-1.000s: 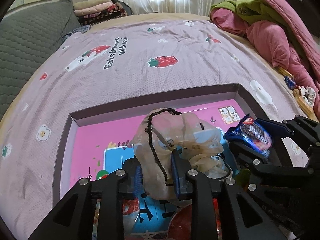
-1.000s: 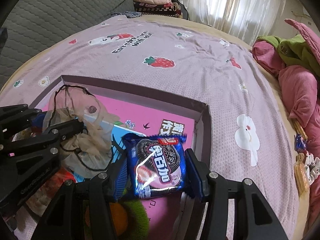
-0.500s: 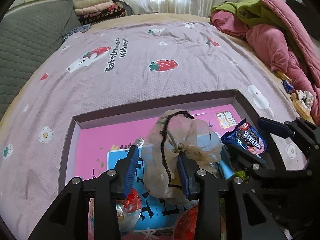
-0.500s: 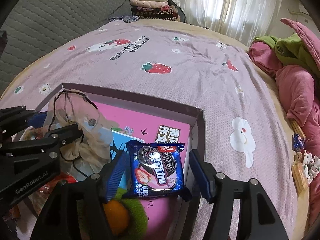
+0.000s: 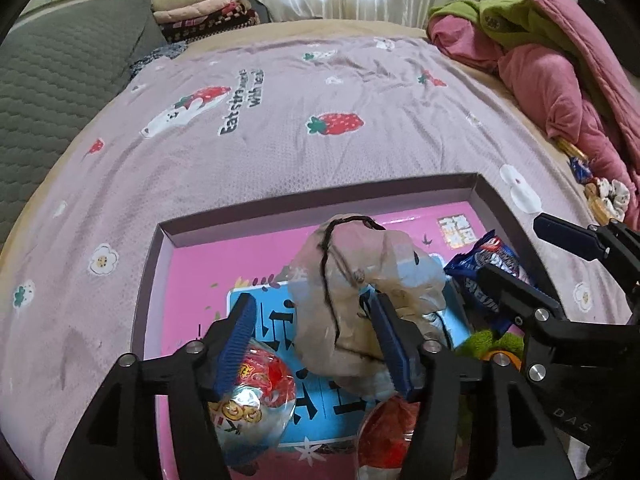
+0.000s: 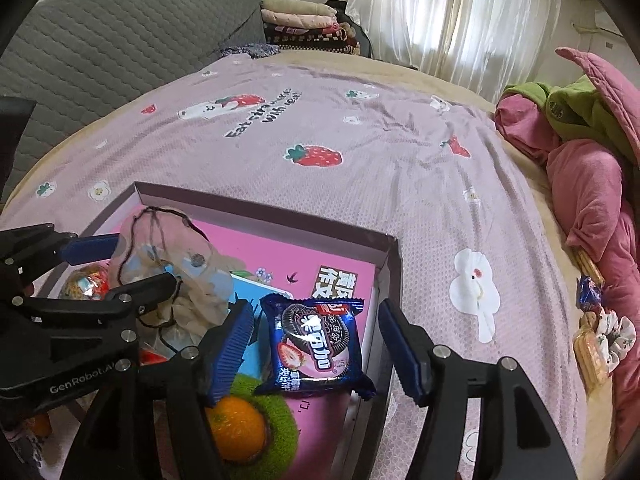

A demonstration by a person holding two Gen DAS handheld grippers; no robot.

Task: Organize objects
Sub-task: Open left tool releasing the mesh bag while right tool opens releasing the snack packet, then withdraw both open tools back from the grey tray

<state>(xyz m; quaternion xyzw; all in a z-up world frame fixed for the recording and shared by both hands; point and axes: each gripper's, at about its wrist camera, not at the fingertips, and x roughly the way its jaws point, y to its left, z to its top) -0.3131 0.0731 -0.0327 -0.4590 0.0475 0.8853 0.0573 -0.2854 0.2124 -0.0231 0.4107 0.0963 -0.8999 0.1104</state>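
1. Now, my left gripper [image 5: 314,330] has its fingers spread wide and grips nothing; the sheer drawstring pouch [image 5: 360,292] stands slumped between them, touching the right finger, inside the shallow box [image 5: 320,196] on the bed [image 5: 280,100].
2. My right gripper [image 6: 316,346] is likewise open and empty, with the blue cookie packet [image 6: 316,344] lying flat between its fingers against the box's right wall (I judge it was set there to fill that corner).
3. A green ring with an orange [image 6: 240,428] sits at the box's near edge, and red foil snacks [image 5: 256,384] lie near-left.
4. The far-left part of the box floor shows bare pink, so there is room to place more.
5. Loose snacks and a scrunchie [image 6: 600,332] wait at the bed's right edge, by the pink quilt [image 6: 592,200]; I'd lift clear of the box wall before reaching there.
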